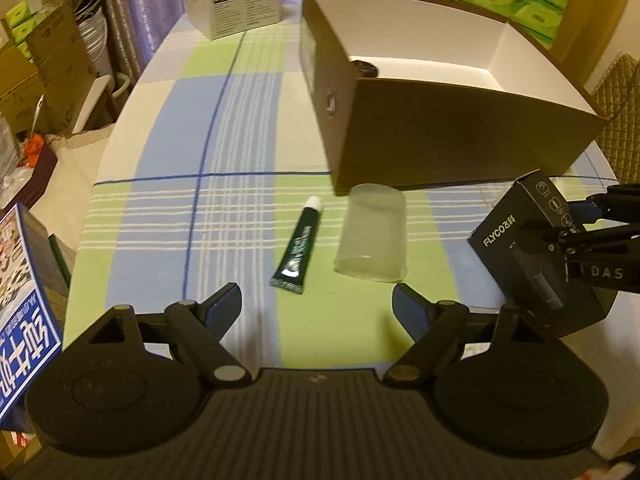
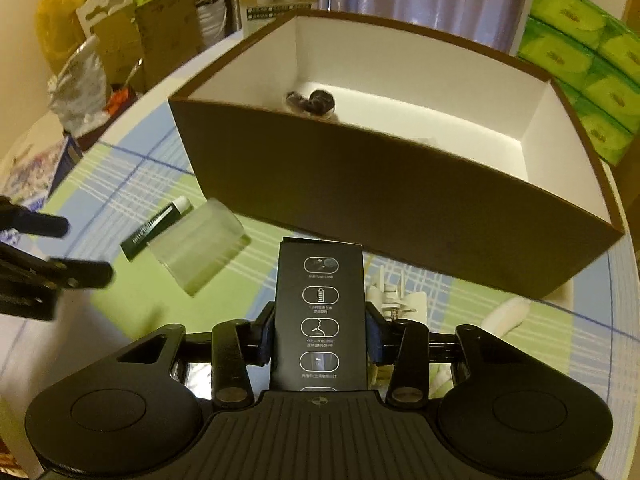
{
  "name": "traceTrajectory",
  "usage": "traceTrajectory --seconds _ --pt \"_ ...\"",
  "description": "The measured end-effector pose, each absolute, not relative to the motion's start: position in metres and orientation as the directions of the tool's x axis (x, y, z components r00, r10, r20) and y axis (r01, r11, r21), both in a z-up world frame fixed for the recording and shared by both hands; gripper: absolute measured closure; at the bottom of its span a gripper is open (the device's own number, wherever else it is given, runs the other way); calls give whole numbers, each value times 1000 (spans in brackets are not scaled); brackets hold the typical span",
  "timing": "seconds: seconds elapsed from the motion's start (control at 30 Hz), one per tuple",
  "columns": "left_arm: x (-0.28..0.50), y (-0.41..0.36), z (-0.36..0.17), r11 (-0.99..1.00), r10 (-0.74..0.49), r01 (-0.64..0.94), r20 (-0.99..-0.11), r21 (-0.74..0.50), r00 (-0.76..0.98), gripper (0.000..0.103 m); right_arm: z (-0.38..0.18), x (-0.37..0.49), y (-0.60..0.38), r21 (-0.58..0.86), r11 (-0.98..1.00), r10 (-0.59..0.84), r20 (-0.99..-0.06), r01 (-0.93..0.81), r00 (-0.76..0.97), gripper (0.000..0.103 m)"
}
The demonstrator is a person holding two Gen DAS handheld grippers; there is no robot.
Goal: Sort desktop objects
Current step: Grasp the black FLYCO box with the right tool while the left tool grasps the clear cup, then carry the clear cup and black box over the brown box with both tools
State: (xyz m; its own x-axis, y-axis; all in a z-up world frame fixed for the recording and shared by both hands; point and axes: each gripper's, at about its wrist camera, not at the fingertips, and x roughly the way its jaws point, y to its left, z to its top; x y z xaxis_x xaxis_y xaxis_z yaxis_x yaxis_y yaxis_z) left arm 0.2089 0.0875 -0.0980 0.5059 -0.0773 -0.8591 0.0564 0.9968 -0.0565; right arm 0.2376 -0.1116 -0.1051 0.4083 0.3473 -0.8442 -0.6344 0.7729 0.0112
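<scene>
Right gripper (image 2: 320, 338) | jaws clamp black FLYCO box (image 2: 320, 312) | white icons

The brown box (image 2: 400, 208) hides most of its own floor behind the near wall; a dark thing (image 2: 310, 102) inside shows only its top, too blurred to name. The black carton (image 2: 320, 312) covers most of a white clip (image 2: 394, 296) on the bench (image 2: 256, 276). In the left wrist view the right claw (image 1: 560, 240) runs off the frame's edge.
</scene>
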Motion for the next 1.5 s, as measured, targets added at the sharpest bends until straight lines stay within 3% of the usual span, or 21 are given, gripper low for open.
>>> traceTrajectory --seconds 0.4,0.57,0.7,0.97,1.5 --pt "230 54 -102 976 -161 213 -817 -48 553 25 -54 230 -171 97 858 375 -790 -504 486 63" --pt "244 45 -116 963 -174 267 -823 -28 541 32 -42 234 -214 135 910 340 -784 -392 519 63" --pt "255 39 -127 956 -165 292 -838 -7 520 36 -44 235 -242 127 943 281 -797 -306 535 63" --pt "277 32 -144 948 -130 317 -867 34 481 53 -56 236 -282 117 975 202 -826 -191 526 63" --pt "284 25 -154 951 -120 308 -872 37 475 56 -82 240 -292 92 981 165 -863 -173 478 63"
